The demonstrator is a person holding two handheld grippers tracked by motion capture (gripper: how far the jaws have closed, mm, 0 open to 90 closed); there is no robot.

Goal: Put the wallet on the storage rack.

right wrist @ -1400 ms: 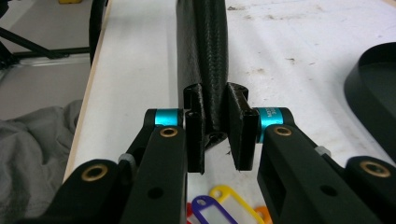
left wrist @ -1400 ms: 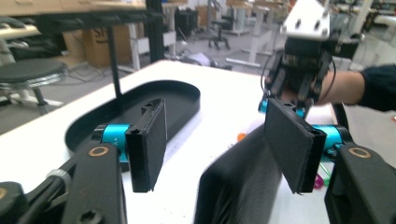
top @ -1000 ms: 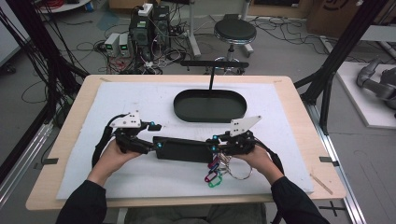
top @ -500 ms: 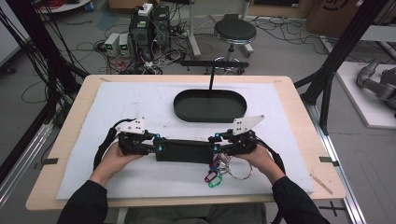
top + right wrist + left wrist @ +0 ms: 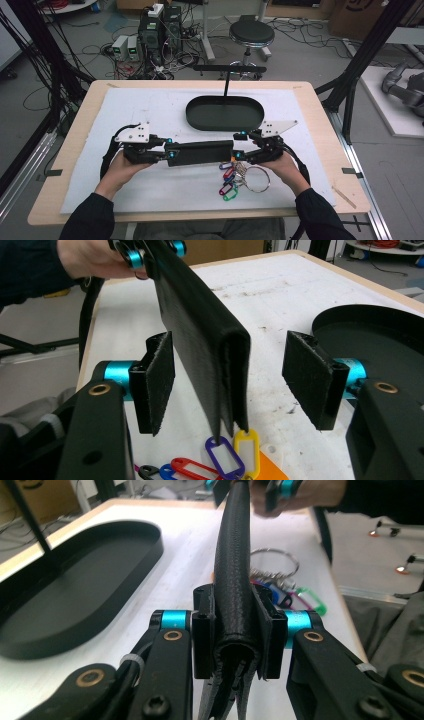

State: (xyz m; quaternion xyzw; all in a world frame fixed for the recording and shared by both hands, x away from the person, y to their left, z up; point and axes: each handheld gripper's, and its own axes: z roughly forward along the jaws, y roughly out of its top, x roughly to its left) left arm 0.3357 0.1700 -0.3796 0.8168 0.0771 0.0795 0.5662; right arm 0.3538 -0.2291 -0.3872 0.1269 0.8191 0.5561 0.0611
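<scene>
The long, grained black leather pouch hangs above the white mat, just in front of the oval black tray. The left gripper clamps one end. The right gripper stands spread wide around the other end, pads apart from the leather. Coloured plastic key tags on a metal ring lie below the pouch.

My left gripper and right gripper are black, with cyan collars behind the pads, brass-coloured rivets in the arms and a pale three-cornered plate on top. A black cable loops from each. My sleeves are dark.
</scene>
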